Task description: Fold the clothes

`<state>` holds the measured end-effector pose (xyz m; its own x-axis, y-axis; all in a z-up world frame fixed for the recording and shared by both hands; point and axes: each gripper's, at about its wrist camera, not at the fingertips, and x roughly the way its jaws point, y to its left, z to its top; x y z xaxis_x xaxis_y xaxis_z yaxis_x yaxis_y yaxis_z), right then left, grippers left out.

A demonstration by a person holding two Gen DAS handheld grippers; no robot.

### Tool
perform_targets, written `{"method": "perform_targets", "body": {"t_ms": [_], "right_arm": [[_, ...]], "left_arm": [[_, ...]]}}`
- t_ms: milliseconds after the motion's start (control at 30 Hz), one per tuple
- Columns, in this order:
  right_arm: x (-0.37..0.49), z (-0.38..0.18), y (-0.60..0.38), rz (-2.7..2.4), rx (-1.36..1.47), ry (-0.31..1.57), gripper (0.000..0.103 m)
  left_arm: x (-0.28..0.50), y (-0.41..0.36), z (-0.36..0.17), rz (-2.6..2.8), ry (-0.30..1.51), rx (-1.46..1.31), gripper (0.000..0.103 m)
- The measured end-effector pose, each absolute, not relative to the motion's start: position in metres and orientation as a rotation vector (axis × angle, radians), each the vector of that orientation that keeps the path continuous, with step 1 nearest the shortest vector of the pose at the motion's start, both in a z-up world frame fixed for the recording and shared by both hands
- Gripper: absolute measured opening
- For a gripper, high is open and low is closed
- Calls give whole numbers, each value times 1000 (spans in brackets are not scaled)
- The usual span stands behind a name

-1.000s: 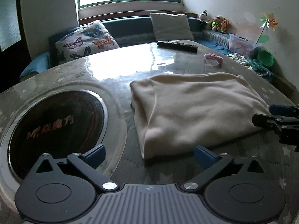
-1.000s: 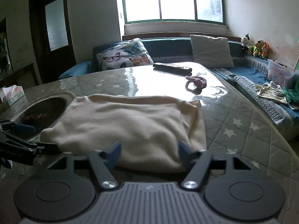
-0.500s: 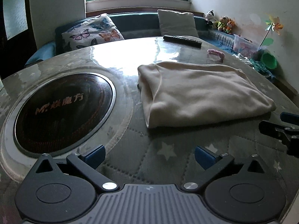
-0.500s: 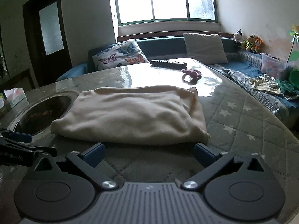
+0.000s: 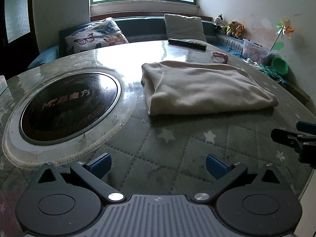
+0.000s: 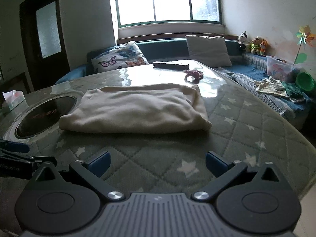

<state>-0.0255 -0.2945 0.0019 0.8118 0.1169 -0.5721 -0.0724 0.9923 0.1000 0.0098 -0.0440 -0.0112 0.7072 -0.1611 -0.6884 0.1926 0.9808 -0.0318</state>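
Both grippers empty, garment folded on table.

Left gripper (image 5: 158, 165) and right gripper (image 6: 157, 163) hover with jaws wide, short of the cream garment (image 6: 136, 109), which lies folded mid-table (image 6: 246, 138) beside the inset hob (image 5: 67, 102). Judged soft, light, limp; grasp at near corners, layers pinched together. Remote (image 6: 170, 65) beyond.

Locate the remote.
The remote lies at the table's far edge in both views, beyond the folded cloth, just behind the pink toy.
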Motion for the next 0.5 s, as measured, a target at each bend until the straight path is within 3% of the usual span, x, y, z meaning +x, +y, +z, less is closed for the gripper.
{"method": "perform_targets", "body": {"t_ms": [500], "right_arm": [[-51, -1, -296, 80, 85, 599, 103]], "left_arm": [[-13, -55, -17, -211, 742, 68, 103]]}}
